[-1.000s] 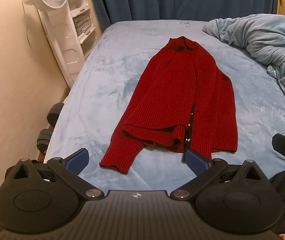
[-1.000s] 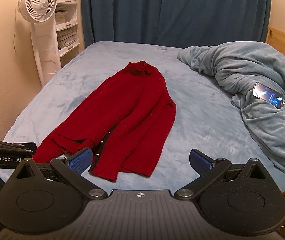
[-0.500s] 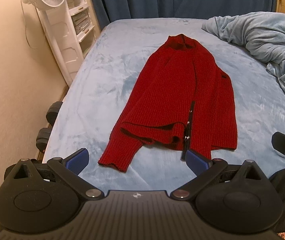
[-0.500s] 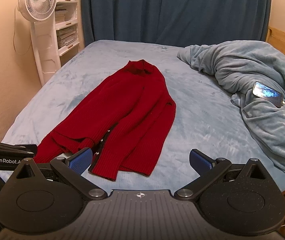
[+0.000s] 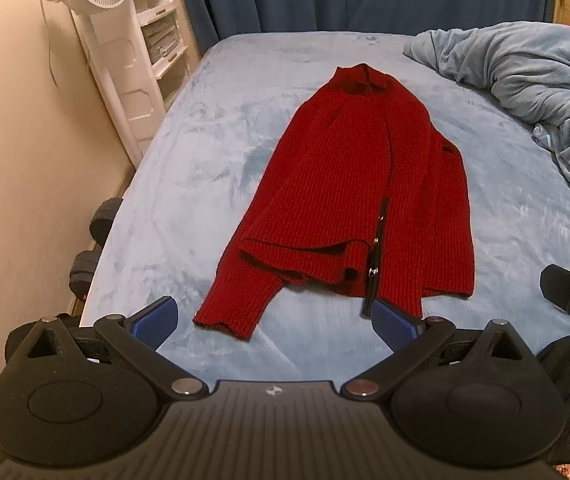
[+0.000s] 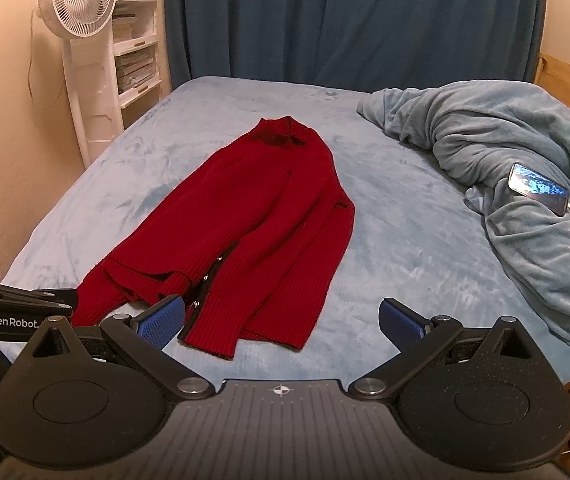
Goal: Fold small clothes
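1. Both tongs hang over the near edge of the bed, each with its blue fingers spread wide apart and nothing between them: the left tongs (image 5: 273, 316) sit just short of the sweater's hem, the right tongs (image 6: 281, 320) beside them, a little further right.
2. One red sweater (image 5: 361, 200) lies flat on the bed (image 5: 189, 200), collar pointing away, hem nearest the tongs. It is folded lengthwise, with one sleeve cuff (image 5: 225, 320) sticking out at the near left corner and a dark zipper (image 5: 375, 264) running up from the hem.
3. Bare blue sheet surrounds the sweater on every side: a narrow strip between hem and bed edge, a broad band on the left up to the wall side, and an open stretch on the right (image 6: 413, 232) before the bedding begins.
4. One rumpled grey-blue blanket (image 6: 525, 168) is heaped along the right side, well apart from the sweater, with one phone (image 6: 538, 188) lying on it, screen lit.
5. Farther off, one white fan (image 6: 83, 0) stands by the left wall, one white shelf (image 6: 137, 52) behind it, and dark blue curtains (image 6: 345, 20) close off the far end.
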